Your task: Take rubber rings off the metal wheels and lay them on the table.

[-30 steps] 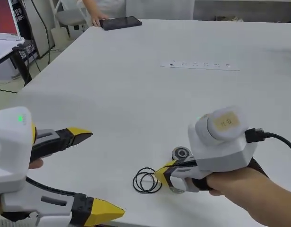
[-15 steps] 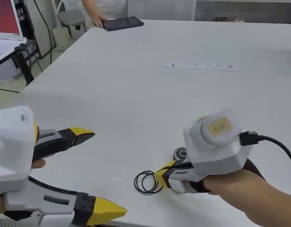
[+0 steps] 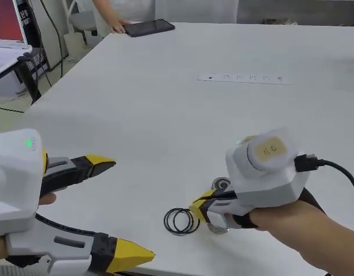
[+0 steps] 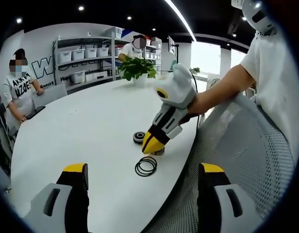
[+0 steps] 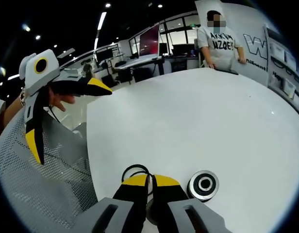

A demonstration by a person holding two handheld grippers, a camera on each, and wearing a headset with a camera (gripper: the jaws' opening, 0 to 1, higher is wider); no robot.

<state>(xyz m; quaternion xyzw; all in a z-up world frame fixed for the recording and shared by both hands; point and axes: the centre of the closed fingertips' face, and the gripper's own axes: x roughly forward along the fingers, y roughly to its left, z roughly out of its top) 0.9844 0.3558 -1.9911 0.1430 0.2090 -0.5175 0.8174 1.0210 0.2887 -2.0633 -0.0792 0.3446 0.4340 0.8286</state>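
Two rubber rings [image 3: 181,221] on table [image 3: 165,103] — metal wheel [image 3: 221,184] near.

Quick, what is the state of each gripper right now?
Left gripper: open, holding nothing.
Right gripper: shut; what it holds, if anything, cannot be told.

Black rubber rings [image 3: 180,221]; silver-black metal wheel [image 5: 204,184]; white table [image 3: 165,103]; yellow-tipped jaws.

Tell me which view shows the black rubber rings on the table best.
The left gripper view: the rubber rings lie whole, unobstructed. Head view: clear, beside the right gripper. Right gripper view: mostly hidden behind its jaws.
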